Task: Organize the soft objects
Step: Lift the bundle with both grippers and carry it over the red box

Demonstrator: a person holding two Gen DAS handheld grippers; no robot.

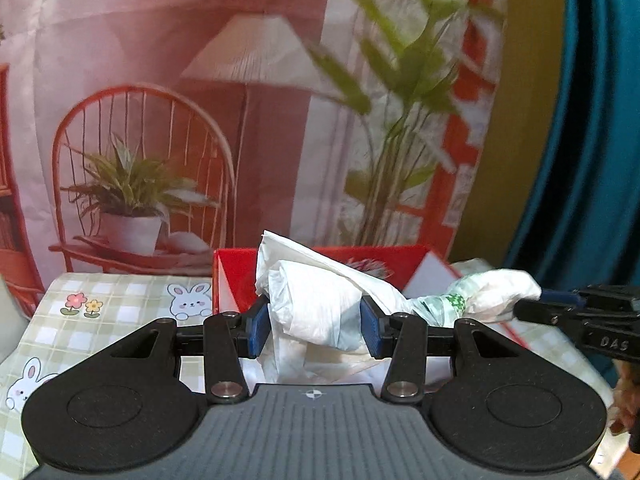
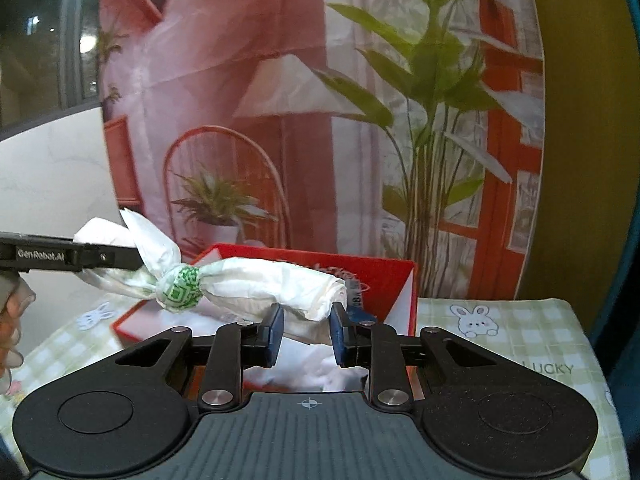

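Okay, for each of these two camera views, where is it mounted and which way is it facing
Left wrist: sits on the left claw, looking along its fingers at the white bundle they clamp, red box behind; the right claw enters from the right.
Right wrist: sits on the right claw, gripping the bundle's other end; the left claw and a hand show at left.
Shared: bundle, box, bunny cloth, printed backdrop.

A printed backdrop [image 1: 240,80] of a red chair, lamp and plants hangs behind the bunny-patterned checked tablecloth [image 2: 500,320].
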